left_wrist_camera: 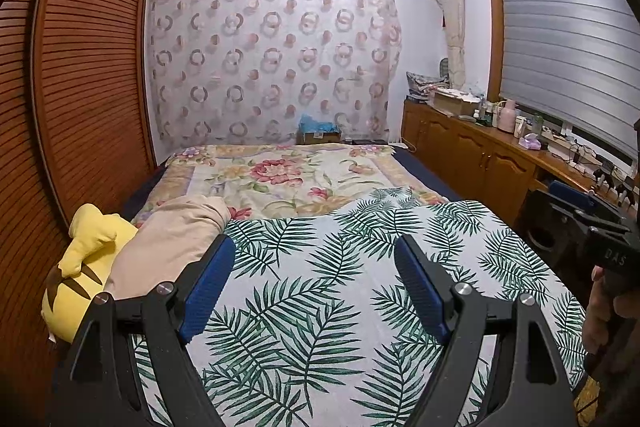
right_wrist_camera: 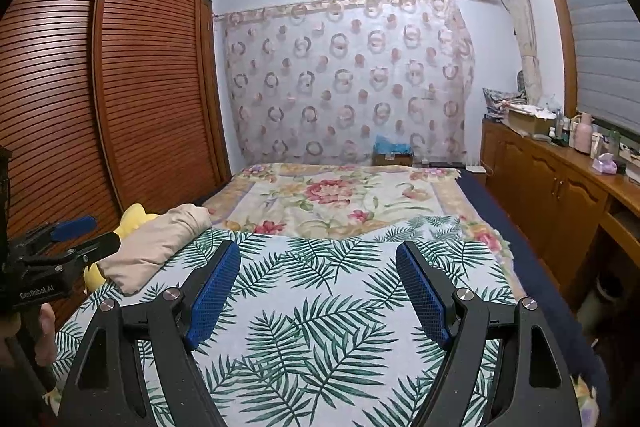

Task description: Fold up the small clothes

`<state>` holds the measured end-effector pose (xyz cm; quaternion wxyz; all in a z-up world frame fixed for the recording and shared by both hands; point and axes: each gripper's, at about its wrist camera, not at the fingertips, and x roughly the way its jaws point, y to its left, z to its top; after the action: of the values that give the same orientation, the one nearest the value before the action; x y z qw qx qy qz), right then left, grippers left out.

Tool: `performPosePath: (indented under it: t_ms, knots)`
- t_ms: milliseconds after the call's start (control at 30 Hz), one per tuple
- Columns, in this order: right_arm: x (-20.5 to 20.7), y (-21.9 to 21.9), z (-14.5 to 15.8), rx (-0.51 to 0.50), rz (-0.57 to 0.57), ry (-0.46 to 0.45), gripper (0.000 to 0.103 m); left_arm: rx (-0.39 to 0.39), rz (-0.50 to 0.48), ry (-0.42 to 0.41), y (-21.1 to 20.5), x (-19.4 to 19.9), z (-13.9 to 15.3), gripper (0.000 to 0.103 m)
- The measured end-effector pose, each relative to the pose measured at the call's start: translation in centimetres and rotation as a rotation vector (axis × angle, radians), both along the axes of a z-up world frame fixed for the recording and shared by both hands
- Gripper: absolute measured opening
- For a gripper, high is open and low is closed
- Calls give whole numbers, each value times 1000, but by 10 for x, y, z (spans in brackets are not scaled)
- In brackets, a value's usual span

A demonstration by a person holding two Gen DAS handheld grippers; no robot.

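Two tongs hang over a bed (left_wrist_camera: 420, 163), both spread wide and holding nothing: the left tongs (left_wrist_camera: 314, 283) and the right tongs (right_wrist_camera: 318, 287). The only likely garment in sight, a beige cloth (left_wrist_camera: 168, 247), lies bundled at the bed's left edge, resting on the palm-leaf sheet (left_wrist_camera: 340, 287) and against a yellow plush toy (left_wrist_camera: 80, 267); whether it is clothing cannot be told.

The risks look plain. A grab at the bundle could catch the leaf sheet beneath and drag it along, or nudge the plush off the edge. A bundled cloth may also hide its corners, so a fold could start crooked.

The count: two tongs, one beige cloth, one plush, one leaf sheet, one floral blanket (left_wrist_camera: 280, 175).
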<state>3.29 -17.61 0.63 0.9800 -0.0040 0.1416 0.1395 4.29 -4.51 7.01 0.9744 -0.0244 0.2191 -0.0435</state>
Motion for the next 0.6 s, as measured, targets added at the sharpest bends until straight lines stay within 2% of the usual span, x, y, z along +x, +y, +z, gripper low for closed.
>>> performPosePath:
  t_ms: [600]
  knots:
    - [-5, -9, 3, -2, 7, -4, 82, -2, 16, -15, 5, -3, 8, 82]
